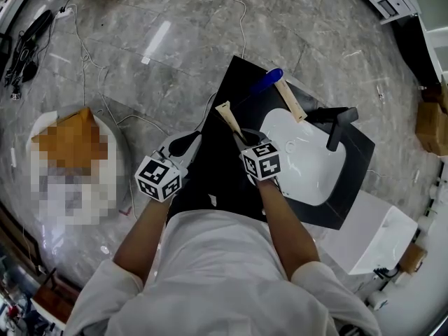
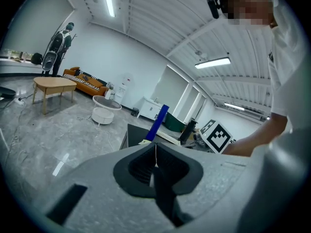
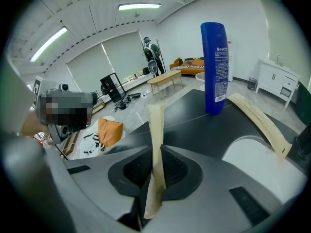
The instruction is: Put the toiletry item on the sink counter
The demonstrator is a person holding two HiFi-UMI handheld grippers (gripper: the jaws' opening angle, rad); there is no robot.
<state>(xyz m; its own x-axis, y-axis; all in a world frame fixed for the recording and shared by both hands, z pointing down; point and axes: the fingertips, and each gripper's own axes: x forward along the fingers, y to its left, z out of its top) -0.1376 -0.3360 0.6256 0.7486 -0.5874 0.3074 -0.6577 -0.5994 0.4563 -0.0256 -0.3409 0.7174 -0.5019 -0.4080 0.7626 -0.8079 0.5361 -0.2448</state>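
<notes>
My right gripper (image 1: pixel 246 141) is shut on a flat cream tube (image 1: pixel 228 118), which sticks up and forward over the black sink counter (image 1: pixel 231 89). In the right gripper view the tube (image 3: pixel 156 144) stands clamped between the jaws (image 3: pixel 154 173). A second cream tube (image 1: pixel 289 101) lies on the counter at the edge of the white basin (image 1: pixel 308 159), beside an upright blue bottle (image 1: pixel 267 80). My left gripper (image 1: pixel 183 144) hovers at the counter's left edge, shut with nothing in it (image 2: pixel 155 166).
A black faucet (image 1: pixel 337 123) stands at the basin's far right side. A white cabinet (image 1: pixel 374 233) sits to the right of the counter. Cables (image 1: pixel 91 82) run over the grey marble floor, and a round white table (image 1: pixel 119 152) stands at the left.
</notes>
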